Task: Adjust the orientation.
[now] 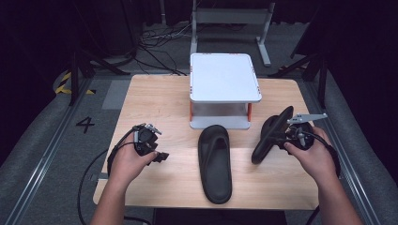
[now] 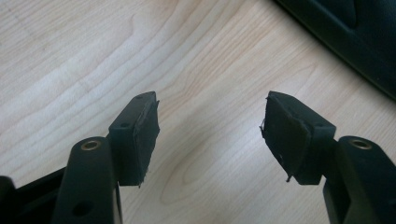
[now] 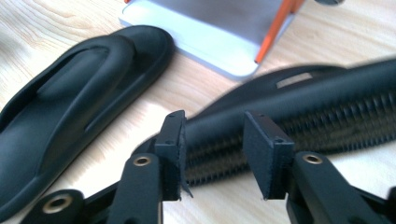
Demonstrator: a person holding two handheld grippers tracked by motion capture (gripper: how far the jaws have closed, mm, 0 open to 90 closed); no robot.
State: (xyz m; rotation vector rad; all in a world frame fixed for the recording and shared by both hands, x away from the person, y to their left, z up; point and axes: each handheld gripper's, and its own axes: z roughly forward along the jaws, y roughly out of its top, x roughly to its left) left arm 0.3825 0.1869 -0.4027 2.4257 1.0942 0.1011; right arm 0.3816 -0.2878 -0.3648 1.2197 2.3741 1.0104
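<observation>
High view: right tool point(image 1: 281, 136) clamped the tilted slipper point(image 1: 270, 133); left tool point(image 1: 157, 154) hung apart, empty. Judged next: placing it beside the flat slipper point(image 1: 215, 161).

The wooden table point(image 1: 155, 98) is seen from above and in front by the high view. Its bare wood point(image 2: 93, 56) is viewed closely by the left gripper view. The flat slipper point(image 1: 215, 161) point(image 3: 70, 116) and white stand point(image 1: 224, 77) point(image 3: 215, 32) are shared with the low, close right gripper view.

Wooden table point(image 1: 150, 93): white two-tier stand point(image 1: 224, 77) at rear, black slipper point(image 1: 215, 161) flat before it.
</observation>
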